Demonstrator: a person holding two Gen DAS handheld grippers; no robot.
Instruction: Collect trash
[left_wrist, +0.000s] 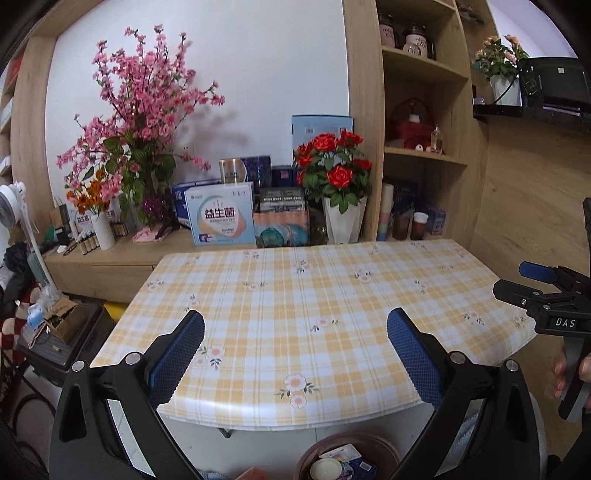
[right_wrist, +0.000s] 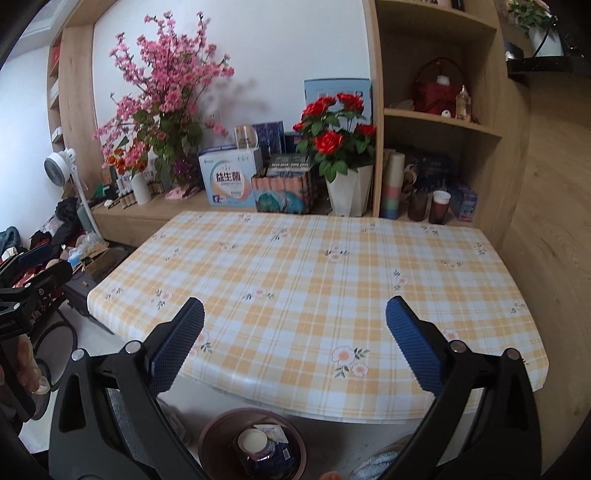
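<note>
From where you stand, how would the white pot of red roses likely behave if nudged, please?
The white pot of red roses looks top-heavy: its bouquet spreads wider than its narrow base, so it may tip. It appears rigid, possibly breakable. The boxes beside it might stop a leftward fall.

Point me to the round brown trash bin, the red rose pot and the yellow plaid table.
Round brown trash bin (right_wrist: 214, 430): right wrist view, left rim.
Red rose bouquet in white pot (left_wrist: 343, 221): left wrist view, pot front.
Yellow plaid table (right_wrist: 314, 295): right wrist view, bare cloth centre.
</note>
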